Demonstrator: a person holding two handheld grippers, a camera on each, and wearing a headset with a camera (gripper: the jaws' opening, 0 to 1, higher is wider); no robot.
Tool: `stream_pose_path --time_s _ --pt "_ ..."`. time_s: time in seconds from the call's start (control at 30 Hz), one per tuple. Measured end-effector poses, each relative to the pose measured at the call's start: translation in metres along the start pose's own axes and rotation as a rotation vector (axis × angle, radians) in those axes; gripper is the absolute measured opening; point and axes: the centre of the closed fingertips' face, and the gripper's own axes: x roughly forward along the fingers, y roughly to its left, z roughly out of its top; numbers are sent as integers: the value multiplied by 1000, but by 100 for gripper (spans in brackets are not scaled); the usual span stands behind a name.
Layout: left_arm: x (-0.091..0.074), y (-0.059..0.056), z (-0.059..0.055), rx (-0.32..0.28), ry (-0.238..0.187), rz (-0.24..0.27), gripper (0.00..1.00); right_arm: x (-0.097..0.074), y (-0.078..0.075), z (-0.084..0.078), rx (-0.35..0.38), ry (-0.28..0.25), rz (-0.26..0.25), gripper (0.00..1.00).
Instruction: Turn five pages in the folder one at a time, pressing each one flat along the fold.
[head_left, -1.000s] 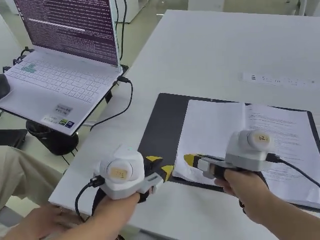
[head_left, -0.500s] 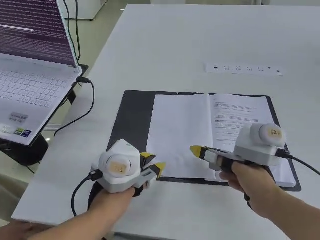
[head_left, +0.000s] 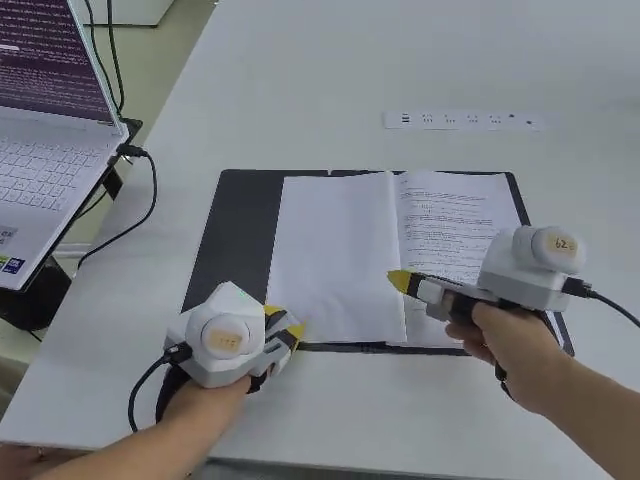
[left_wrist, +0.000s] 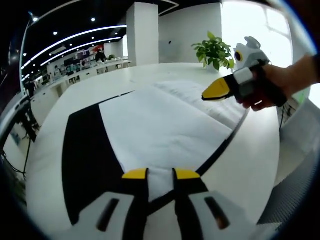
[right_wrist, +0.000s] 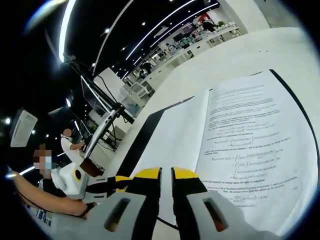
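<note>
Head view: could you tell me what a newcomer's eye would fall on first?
An open black folder lies on the white table, blank page left, printed page right. The yellow-tipped right claw hangs over the fold; the left claw is at the blank page's near corner.

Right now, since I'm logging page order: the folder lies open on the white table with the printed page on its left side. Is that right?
Not quite. The head view shows the folder lying open on the white table, but the printed page is on its right side. The left-hand page is blank.
</note>
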Motion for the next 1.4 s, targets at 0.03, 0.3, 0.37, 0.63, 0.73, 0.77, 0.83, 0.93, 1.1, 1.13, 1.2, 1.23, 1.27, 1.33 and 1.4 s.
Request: stream_pose_path --time_s 0.03,0.3,0.37,0.63,0.73,0.77,0.83,0.93,1.1,1.13,1.2,1.23,1.27,1.33,1.4 --pt "0 0 0 5 -5 -2 17 0 -1 0 0 -1 1 6" --pt "-1 0 -1 22 -22 -7 17 8 -5 -5 17 35 32 0" --pt "-1 0 -1 27 -23 -7 17 11 -9 -8 28 52 27 0" --pt "0 0 -1 26 -30 -5 17 33 -25 10 90 45 19 0" --pt "-1 -1 -1 26 -32 -5 17 39 -27 25 115 26 15 0" --pt "-1 -1 0 27 -34 -5 17 39 -25 29 116 17 16 0" --pt "-1 -1 0 26 -36 -5 17 43 -26 38 131 7 17 0" --pt "-1 0 0 22 -36 -4 17 51 -37 47 171 -6 7 0" --pt "-1 0 1 27 -38 -8 17 62 -55 50 225 -3 -2 0" --pt "-2 -1 1 26 -39 -8 17 64 -53 54 249 -19 13 0" --pt "-2 -1 1 24 -43 -8 17 67 -58 57 243 -18 7 0" --pt "-2 -1 1 24 -44 -7 17 69 -59 59 250 -24 11 0" --pt "-2 -1 1 18 -45 -5 17 71 -60 60 261 -26 11 0" --pt "-2 -1 0 22 -47 -3 17 75 -64 64 273 -30 14 0" --pt "-2 -1 0 17 -49 -2 17 78 -65 66 277 -33 14 0"
